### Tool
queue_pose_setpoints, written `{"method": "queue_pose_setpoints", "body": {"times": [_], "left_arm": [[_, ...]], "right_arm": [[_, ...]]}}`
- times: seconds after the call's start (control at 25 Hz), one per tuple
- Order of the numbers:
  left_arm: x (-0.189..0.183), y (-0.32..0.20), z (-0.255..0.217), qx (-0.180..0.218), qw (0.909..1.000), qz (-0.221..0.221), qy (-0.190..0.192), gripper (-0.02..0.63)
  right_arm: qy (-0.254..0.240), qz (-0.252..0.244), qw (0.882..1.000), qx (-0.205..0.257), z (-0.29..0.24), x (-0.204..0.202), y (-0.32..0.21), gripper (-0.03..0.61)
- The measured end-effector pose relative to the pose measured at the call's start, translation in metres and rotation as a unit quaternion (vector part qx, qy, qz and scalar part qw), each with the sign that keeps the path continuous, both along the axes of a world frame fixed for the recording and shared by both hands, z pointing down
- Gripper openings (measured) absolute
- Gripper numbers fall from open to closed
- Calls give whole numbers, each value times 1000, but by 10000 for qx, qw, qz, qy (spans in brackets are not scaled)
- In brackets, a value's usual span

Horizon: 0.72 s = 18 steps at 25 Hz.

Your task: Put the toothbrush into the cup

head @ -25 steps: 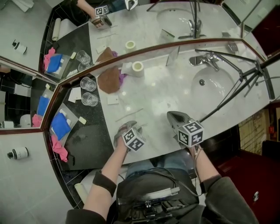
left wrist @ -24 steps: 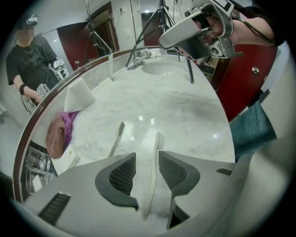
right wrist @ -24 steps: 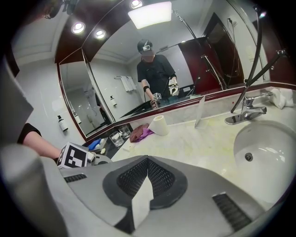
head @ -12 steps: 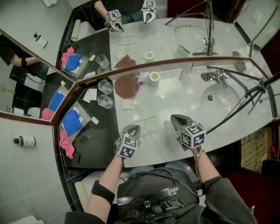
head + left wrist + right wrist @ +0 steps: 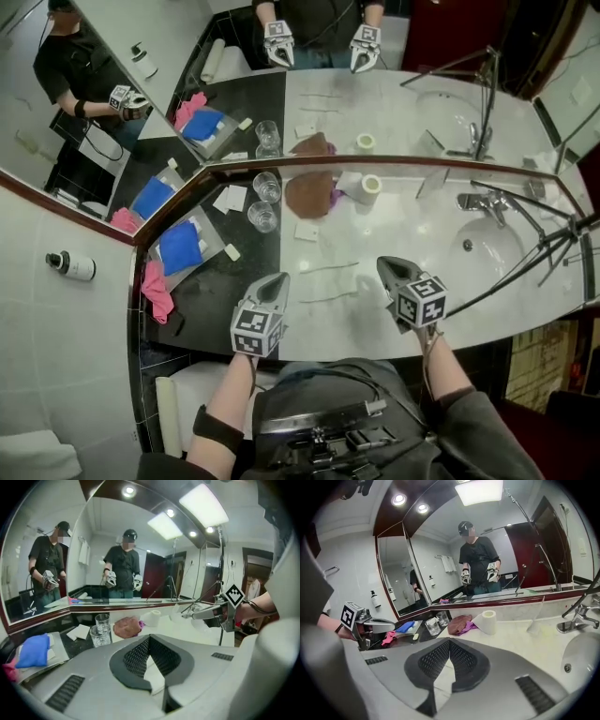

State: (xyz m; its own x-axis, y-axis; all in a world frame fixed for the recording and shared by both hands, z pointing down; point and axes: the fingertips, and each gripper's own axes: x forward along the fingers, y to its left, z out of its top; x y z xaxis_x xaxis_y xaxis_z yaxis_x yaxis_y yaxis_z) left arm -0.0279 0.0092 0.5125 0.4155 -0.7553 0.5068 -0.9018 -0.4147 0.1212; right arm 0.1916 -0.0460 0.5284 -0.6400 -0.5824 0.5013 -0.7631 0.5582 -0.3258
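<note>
Two thin toothbrushes lie flat on the white counter between my grippers. Two clear glass cups stand at the dark counter's edge, also seen in the left gripper view as cups ahead and left. My left gripper hovers above the counter's front, left of the toothbrushes; its jaws are shut with nothing between them. My right gripper hangs to the toothbrushes' right, jaws shut and empty.
A brown cloth and a toilet roll sit by the mirror. A basin with a faucet and dark tripod legs is on the right. A tray with blue packets and a pink cloth lies left.
My left gripper lifted off the counter, rolled, and its jaws shut on nothing. The right gripper drifted slightly. Both toothbrushes stayed on the counter.
</note>
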Motion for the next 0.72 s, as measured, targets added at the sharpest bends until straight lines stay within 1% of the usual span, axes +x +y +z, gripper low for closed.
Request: {"method": "queue_pose_setpoints", "body": {"times": [0.16,0.36,0.44,0.56,0.72], "left_arm": [[-30,9,-18,203,9985,-383,343,3],[-54,19,-26,347,9960,-630,534,2],[-60,21,-25,326,9952,-710,596,0],[-63,22,-19,236,9950,-774,581,2],[-57,22,-15,173,9956,-687,608,2]], "right_arm": [[16,-50,10000,55,-7,-12,-1,21],[28,-103,9999,72,-12,-22,2,21],[28,-103,9999,65,-11,-24,2,21],[16,-79,10000,40,-9,-24,4,21],[4,-30,10000,40,-9,-20,5,21]]}}
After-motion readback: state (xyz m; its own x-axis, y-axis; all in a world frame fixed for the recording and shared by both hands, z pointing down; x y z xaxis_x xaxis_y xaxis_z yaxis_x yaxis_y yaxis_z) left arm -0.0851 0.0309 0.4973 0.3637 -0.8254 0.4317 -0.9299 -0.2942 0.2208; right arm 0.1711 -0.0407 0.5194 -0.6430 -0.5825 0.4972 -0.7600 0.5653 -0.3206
